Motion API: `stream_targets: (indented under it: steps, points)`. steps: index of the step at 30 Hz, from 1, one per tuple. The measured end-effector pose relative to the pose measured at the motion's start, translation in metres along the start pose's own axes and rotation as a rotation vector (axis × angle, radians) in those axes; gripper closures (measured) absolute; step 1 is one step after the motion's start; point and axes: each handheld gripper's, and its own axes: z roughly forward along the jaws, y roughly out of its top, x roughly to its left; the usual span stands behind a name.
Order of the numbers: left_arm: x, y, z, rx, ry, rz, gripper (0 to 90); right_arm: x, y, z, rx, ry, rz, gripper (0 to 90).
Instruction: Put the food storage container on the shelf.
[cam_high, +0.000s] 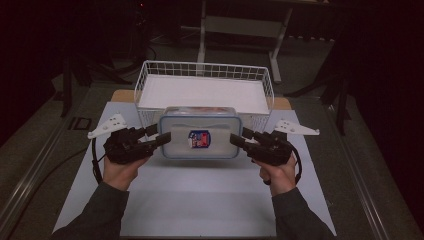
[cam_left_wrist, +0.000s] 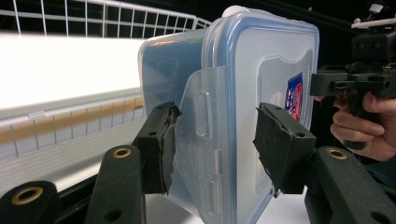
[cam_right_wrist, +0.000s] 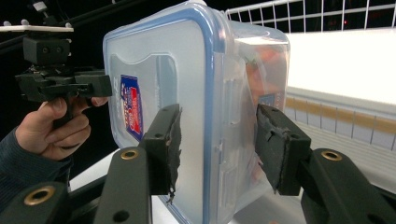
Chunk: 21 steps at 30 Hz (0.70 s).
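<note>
Plastic: the box (cam_high: 200, 132) was clear, with a blue-rimmed lid snapped on and a red-and-blue sticker in the lid's middle.
Contents: something orange-red showed through its wall in the right gripper view; I could not tell what.
Pose: the box was tipped on edge, its lid facing me.
Place: it hung between my two grippers, off the white mat (cam_high: 200, 200) and just in front of the wire basket (cam_high: 145, 75).
Left gripper (cam_high: 161, 138): my jaws stood about half apart, clamped across the box's left end, one pad on the lid's face and the other on the body, with the side latch between them.
Right gripper (cam_high: 239, 140): my jaws were clenched on the right end the same way, one pad on the lid and one on the clear wall.
Hands: my hand (cam_high: 120, 170) gripped the left tool, the other hand (cam_high: 277, 172) the right.
</note>
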Motion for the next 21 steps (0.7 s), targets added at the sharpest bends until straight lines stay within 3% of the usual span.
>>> stream_targets:
  steps: [11,21]
  points:
    - [0.001,0.021,0.01,-0.02,0.002,0.032,49.1,-0.008,0.017,-0.002,-0.035,0.0,-0.012,51.6]
    - [0.009,0.039,0.018,-0.035,-0.006,0.036,49.0,-0.016,0.035,0.0,-0.043,-0.008,-0.022,51.6]
